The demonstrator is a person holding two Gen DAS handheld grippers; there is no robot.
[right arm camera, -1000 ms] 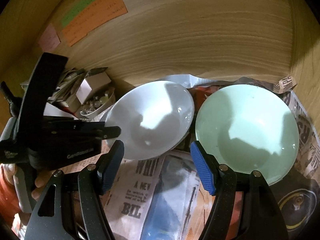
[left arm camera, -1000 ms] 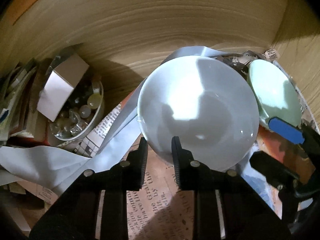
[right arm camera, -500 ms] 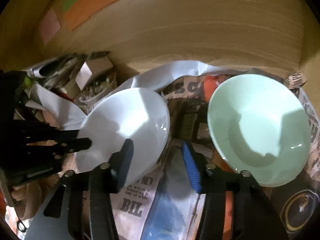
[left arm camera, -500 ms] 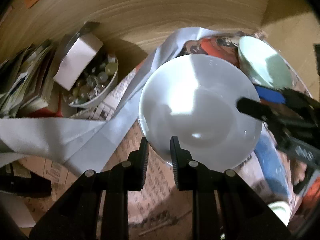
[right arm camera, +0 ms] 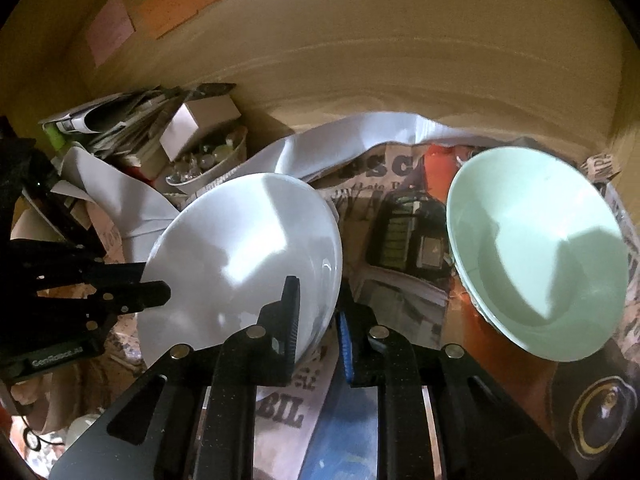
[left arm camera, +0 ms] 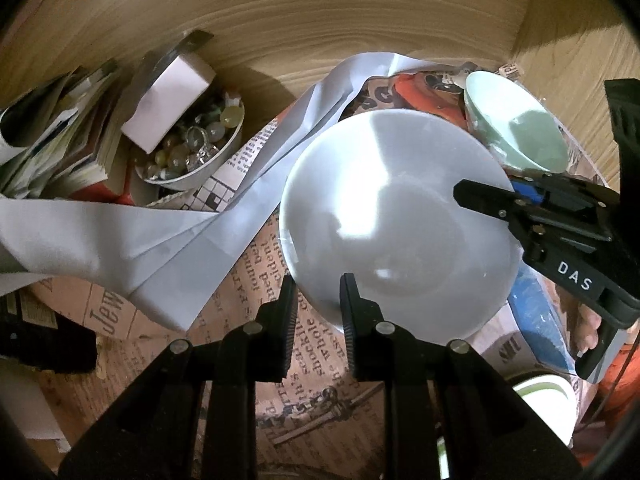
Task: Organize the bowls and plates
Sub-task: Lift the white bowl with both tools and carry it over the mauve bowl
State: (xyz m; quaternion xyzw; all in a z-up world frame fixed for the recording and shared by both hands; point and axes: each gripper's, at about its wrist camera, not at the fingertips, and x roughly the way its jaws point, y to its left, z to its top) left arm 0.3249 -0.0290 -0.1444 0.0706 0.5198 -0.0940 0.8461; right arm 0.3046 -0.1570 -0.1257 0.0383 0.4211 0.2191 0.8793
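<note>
My left gripper (left arm camera: 318,280) is shut on the near rim of a white bowl (left arm camera: 396,208), which it holds tilted above the newspaper. From the right, my right gripper (left arm camera: 504,196) clamps the bowl's opposite rim. In the right wrist view, the right gripper (right arm camera: 318,296) has its blue-padded jaws shut on the edge of the white bowl (right arm camera: 240,248), and the left gripper (right arm camera: 152,280) grips the rim at the left. A pale green bowl (right arm camera: 536,248) rests tilted at the right, apart from both grippers; it also shows in the left wrist view as the green bowl (left arm camera: 520,132).
A white dish of glass beads (left arm camera: 192,148) with a small white box (left arm camera: 168,104) stands at the back left beside stacked booklets (left arm camera: 60,136). White paper sheets (left arm camera: 120,232) lie over the newspaper lining (left arm camera: 256,320). A wooden wall (left arm camera: 320,32) closes the back. A green-rimmed cup (left arm camera: 548,400) sits at the near right.
The right gripper moved left, away from the green bowl, and its jaws closed on the white bowl's rim. The left gripper kept its grip and shifted with the bowl.
</note>
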